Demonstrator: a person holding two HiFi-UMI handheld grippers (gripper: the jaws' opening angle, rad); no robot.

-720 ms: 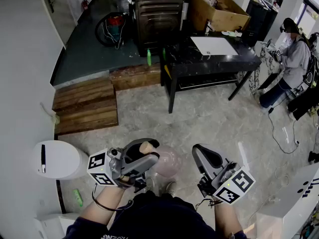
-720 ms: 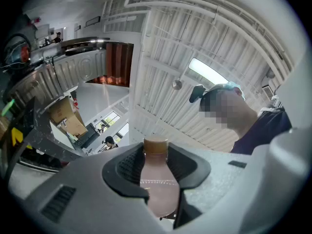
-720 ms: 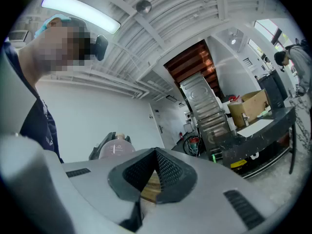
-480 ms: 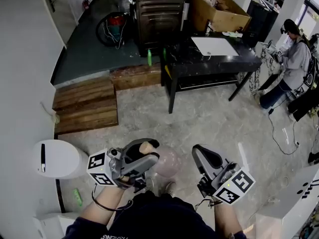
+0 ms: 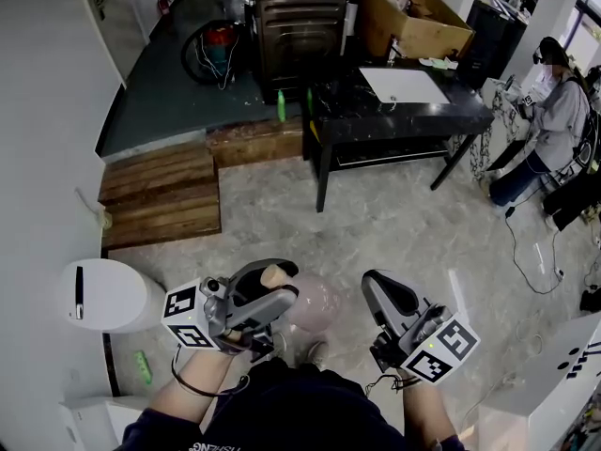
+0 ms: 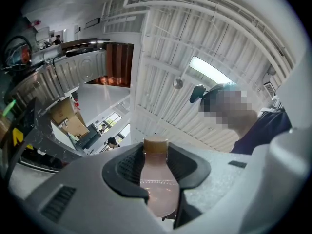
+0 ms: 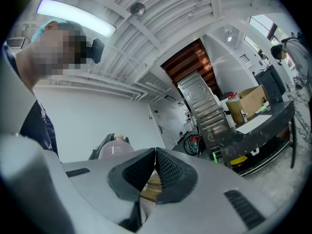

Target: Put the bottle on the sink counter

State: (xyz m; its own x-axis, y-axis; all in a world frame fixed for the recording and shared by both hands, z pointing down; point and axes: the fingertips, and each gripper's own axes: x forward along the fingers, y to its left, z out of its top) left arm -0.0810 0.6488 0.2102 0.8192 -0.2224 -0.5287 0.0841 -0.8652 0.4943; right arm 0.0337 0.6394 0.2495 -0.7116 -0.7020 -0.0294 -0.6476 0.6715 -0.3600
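Observation:
A clear bottle [image 5: 308, 302] of pinkish drink with a tan cap is held off the floor in my left gripper [image 5: 275, 283], low in the head view. In the left gripper view the black pads close on the neck of the bottle [image 6: 158, 189], just under the cap. My right gripper [image 5: 374, 287] is beside it on the right, shut, with nothing between its pads [image 7: 168, 172]. From the right gripper view the bottle [image 7: 113, 150] shows at the left. The black sink counter [image 5: 357, 113] with its white sink [image 5: 404, 85] stands far ahead across the floor.
A cardboard box [image 5: 413, 22] sits behind the counter, and a metal cabinet [image 5: 296, 17] is left of it. A green bottle [image 5: 280, 108] stands by the step. Wooden pallets [image 5: 160, 200] lie at the left. A white bin [image 5: 103, 299] is near me. A person [image 5: 554, 120] stands at the right.
The view has shifted slightly. Both grippers keep their places, and the left one still holds the bottle.

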